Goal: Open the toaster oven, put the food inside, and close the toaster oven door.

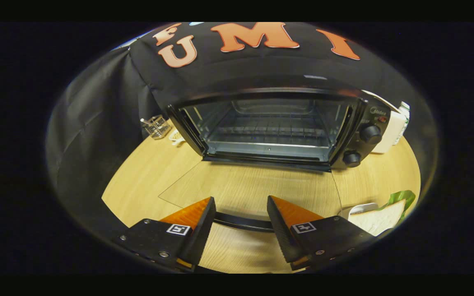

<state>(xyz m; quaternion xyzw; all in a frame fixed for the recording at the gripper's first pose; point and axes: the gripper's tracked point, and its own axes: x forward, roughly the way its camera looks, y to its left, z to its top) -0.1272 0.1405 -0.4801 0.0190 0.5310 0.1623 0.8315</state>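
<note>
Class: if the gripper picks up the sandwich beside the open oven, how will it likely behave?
The sandwich looks like soft bread, so it probably squashes. Its green filling may slip out. Probably light. The gripper is open, at the door handle.

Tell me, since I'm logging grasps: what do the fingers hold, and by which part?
Nothing. The gripper is open, its fingers apart on either side of the handle of the toaster oven's lowered glass door, not pressing it.

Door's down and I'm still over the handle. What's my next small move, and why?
Probably back off the door handle and swing toward the sandwich. The toaster oven door lies fully open, its rack is bare, and the gripper is open with its fingers straddling the handle, not pressing it.
</note>
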